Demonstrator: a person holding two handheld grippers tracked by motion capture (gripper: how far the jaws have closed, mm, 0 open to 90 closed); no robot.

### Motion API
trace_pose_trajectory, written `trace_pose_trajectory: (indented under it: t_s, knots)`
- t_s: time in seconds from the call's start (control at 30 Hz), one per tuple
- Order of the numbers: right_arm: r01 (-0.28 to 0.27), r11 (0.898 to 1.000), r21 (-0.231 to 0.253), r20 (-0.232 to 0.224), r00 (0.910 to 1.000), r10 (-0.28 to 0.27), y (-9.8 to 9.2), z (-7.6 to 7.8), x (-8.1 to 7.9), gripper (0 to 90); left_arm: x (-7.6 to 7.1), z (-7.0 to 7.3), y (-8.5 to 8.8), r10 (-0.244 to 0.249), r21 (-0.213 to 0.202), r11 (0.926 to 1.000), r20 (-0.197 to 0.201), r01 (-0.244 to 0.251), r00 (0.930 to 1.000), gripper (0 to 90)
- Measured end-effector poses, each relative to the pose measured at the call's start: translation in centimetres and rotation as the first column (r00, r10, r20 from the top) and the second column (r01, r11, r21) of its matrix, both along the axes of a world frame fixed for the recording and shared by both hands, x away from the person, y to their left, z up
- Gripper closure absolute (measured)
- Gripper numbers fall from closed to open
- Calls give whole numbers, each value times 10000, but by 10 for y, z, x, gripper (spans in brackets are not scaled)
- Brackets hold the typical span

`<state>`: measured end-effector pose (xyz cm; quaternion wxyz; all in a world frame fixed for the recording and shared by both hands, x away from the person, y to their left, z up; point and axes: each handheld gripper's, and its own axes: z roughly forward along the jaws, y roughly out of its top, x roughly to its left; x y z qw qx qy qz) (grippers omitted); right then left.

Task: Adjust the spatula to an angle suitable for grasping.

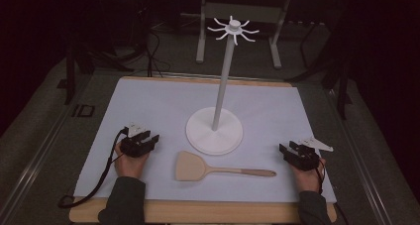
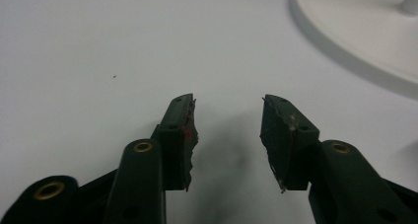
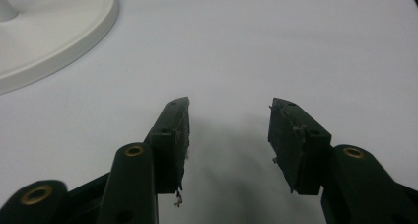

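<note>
Wooden table edge point(image 1: 208, 211) nearest; white mat point(image 1: 163, 106); left gripper point(image 1: 147, 138), right gripper point(image 1: 291, 148) released; dark room.

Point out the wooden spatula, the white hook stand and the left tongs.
wooden spatula point(image 1: 190, 166), high view, on its flat blade.
white hook stand point(image 1: 214, 134), high view, on its round base.
left tongs point(image 2: 227, 113), left gripper view, midway between the open tips.

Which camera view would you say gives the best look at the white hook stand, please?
The high view: there the white hook stand shows whole, with round base, upright pole and ring of hooks on top. The left gripper view catches part of its base at top right, and the right gripper view part of its base at top left.
</note>
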<state>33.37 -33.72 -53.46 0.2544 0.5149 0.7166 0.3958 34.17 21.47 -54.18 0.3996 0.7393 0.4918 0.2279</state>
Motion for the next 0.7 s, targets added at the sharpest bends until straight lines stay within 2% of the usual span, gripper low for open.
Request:
trace_pose_trajectory:
  t_s: [0.2,0.3,0.47,0.7]
  knots:
    - [-115,9998,153,101,9999,114,-1,0,-1,489,1,0,1,-176,-177,9997,-85,174,9998,570]
    - [-106,9999,104,60,9999,105,-1,0,0,468,1,0,1,-131,-125,9998,-102,130,9999,569]
    - [-91,9999,85,-20,10000,91,-1,0,0,451,2,0,2,-201,-261,9995,-197,196,9996,573]
    - [-86,9999,129,-47,10000,87,-1,0,1,443,1,0,1,-260,-121,9996,-58,260,9996,581]
